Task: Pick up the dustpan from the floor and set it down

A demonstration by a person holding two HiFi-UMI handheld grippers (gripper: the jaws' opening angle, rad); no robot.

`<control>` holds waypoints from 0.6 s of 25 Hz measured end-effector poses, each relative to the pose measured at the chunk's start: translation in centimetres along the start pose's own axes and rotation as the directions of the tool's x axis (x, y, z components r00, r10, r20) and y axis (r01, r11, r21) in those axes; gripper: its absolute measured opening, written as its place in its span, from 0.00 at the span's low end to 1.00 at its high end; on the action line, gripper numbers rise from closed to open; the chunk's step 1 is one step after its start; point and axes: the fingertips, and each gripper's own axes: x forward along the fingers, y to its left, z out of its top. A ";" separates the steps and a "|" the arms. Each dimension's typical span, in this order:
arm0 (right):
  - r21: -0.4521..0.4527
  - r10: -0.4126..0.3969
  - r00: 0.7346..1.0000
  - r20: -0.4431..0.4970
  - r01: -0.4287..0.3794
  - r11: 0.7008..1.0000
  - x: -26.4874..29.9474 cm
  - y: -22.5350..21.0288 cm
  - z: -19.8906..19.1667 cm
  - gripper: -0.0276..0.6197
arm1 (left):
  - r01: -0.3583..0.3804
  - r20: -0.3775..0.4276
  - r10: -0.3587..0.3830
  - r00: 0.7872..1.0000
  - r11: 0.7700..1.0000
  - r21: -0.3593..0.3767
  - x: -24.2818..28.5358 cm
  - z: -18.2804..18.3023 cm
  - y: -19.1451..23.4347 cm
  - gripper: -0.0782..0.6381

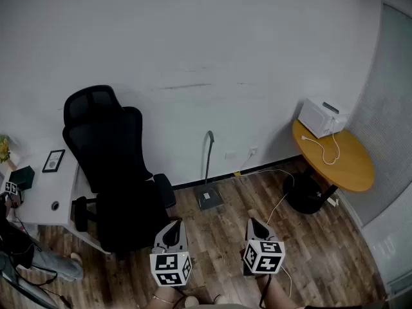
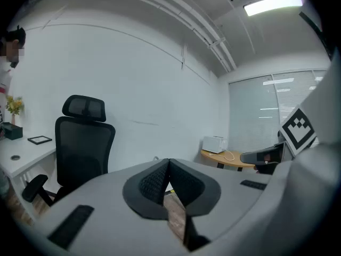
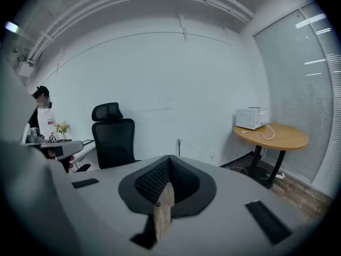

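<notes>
The dustpan (image 1: 210, 199) is a grey pan lying on the wooden floor by the white wall, with its long handle (image 1: 208, 153) standing upright. In the right gripper view the handle (image 3: 178, 146) shows as a thin post just above the jaws. My left gripper (image 1: 172, 226) and right gripper (image 1: 255, 223) are low in the head view, side by side and well short of the dustpan. The jaws of both are pressed together with nothing between them, as the left gripper (image 2: 169, 162) and right gripper (image 3: 169, 158) show in their own views.
A black office chair (image 1: 116, 172) stands left of the dustpan, beside a white desk (image 1: 40, 201). At the right is a round wooden table (image 1: 344, 163) with a white microwave (image 1: 322, 116); a white cable (image 1: 278, 203) runs over the floor. A person (image 3: 45, 122) stands far left.
</notes>
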 end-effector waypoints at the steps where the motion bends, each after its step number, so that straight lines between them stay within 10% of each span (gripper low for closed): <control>1: -0.002 0.000 1.000 0.000 0.000 1.000 -0.1 0.1 0.0 0.09 | 0.000 0.000 0.000 1.000 1.000 0.000 -0.1 0.0 0.0 0.13; 15: 0.053 -0.035 0.999 -0.006 0.036 0.998 -1.3 0.5 -1.3 0.09 | 0.049 0.000 -0.049 0.999 0.999 0.010 -0.8 -0.5 0.3 0.13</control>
